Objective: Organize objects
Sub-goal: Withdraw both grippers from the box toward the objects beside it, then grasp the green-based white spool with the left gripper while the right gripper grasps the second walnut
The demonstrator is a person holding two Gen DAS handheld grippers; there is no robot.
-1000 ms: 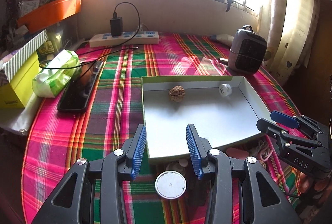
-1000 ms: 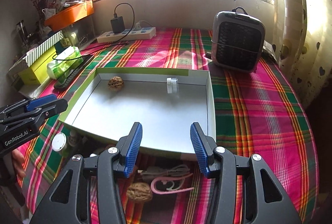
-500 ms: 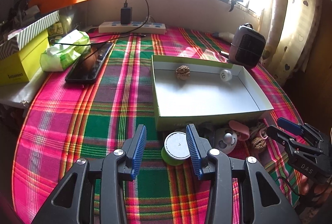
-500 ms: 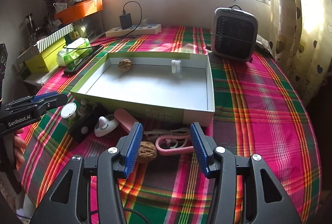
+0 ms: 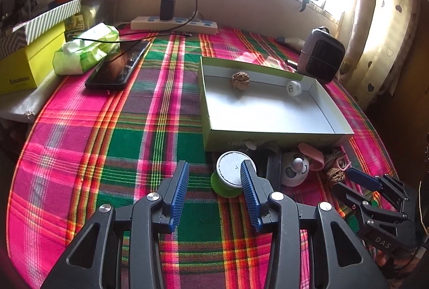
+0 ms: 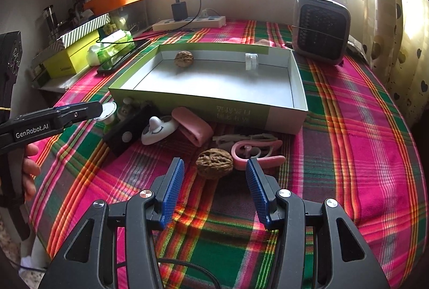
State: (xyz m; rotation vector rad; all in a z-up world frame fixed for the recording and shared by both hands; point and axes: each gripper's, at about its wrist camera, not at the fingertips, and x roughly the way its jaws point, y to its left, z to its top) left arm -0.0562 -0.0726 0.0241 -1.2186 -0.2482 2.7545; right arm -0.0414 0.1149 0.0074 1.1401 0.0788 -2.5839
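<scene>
A shallow green box with a white inside (image 5: 268, 132) (image 6: 214, 82) lies on the plaid cloth. It holds a walnut (image 5: 240, 79) (image 6: 184, 58) and a small white cap (image 5: 293, 88) (image 6: 251, 61) by its far wall. Loose items lie before its near wall. My left gripper (image 5: 214, 171) is open, and a green jar with a white lid (image 5: 230, 171) sits just past its tips, close to the right finger. My right gripper (image 6: 214, 168) is open too, with a second walnut (image 6: 214, 167) (image 5: 334, 175) on the cloth between its tips, untouched.
Beside the walnut lie a pink ear-hook cable (image 6: 252, 152), a pink case (image 6: 193, 125), a white smiley gadget (image 6: 158, 129) (image 5: 295, 172) and a black block (image 6: 128, 133). A phone (image 5: 115, 69), tissue pack (image 5: 85, 51), power strip (image 5: 174, 23) and small heater (image 6: 320, 26) ring the table.
Both grippers drew back from over the box and sank toward the loose items before it. The jar now sits at the left tips, the walnut between the right fingers.
</scene>
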